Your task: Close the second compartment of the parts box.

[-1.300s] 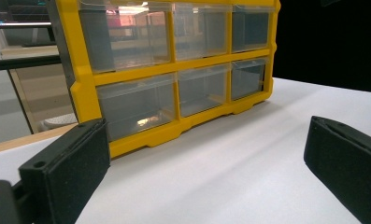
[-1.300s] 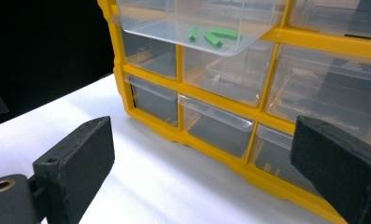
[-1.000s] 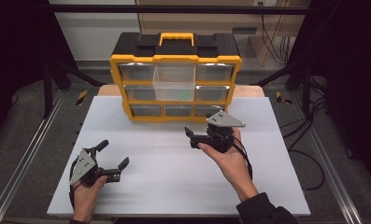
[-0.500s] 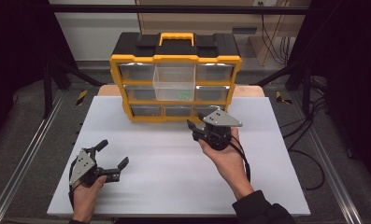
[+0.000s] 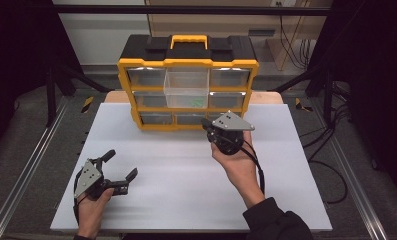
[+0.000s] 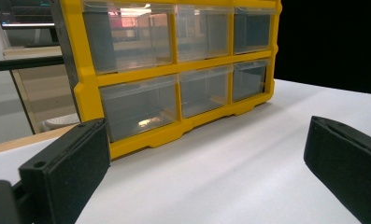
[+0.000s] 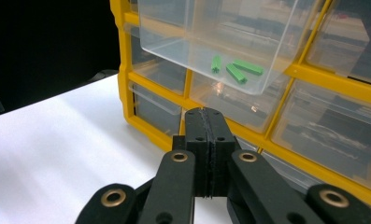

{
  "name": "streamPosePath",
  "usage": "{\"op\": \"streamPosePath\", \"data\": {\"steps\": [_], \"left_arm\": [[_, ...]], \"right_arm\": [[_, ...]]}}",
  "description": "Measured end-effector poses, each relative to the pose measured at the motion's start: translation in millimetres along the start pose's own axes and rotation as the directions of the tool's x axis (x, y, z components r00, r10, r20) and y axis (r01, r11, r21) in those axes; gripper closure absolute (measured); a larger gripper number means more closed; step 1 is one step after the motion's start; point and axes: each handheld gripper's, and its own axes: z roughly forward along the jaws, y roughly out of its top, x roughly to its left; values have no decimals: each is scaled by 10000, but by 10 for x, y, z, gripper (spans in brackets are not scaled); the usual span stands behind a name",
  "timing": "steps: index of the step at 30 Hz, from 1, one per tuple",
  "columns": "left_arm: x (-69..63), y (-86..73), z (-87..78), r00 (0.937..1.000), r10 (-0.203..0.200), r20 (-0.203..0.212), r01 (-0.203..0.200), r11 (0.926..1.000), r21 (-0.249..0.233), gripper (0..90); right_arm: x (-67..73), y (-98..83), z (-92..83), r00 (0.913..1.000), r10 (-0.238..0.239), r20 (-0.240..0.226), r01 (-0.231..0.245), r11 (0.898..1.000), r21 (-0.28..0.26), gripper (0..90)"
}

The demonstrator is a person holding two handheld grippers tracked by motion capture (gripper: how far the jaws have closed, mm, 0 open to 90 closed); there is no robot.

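A yellow and black drawer organizer [image 5: 188, 63] stands at the back of the white table. Its clear top middle drawer [image 5: 186, 90] is pulled out and holds three small green pieces [image 7: 234, 70]. My right gripper [image 5: 206, 123] hovers just in front of the organizer's lower drawers, below that drawer. Its jaws have just been closing and now meet with nothing between them, as the right gripper view [image 7: 205, 114] confirms. My left gripper [image 5: 121, 164] rests low at the table's front left, open and empty. In its own view, the left gripper [image 6: 206, 140] faces the organizer [image 6: 141, 77] from a distance.
The white table top [image 5: 176, 180] stretches wide between the two hands. A black cable [image 5: 258, 167] trails from the right gripper along the forearm. Metal rails [image 5: 31, 165] run along both sides of the table.
The right gripper's jaws went from wide open to shut, with nothing caught between them. The right hand shifted slightly toward the organizer. The left hand kept still.
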Motion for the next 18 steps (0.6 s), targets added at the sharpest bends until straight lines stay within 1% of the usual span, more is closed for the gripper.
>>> {"op": "streamPosePath", "data": {"steps": [7, 18], "left_arm": [[-1, 0, 2, 10000, -5, 9, 5, 10000, -6, 2], [0, -1, 2, 10000, -13, 13, 13, 10000, -4, 2]], "right_arm": [[20, 57, 22, 9999, -95, -48, 95, 9999, -130, 900], [40, 112, 74, 9998, -212, -9, 212, 9997, -126, 900]]}}
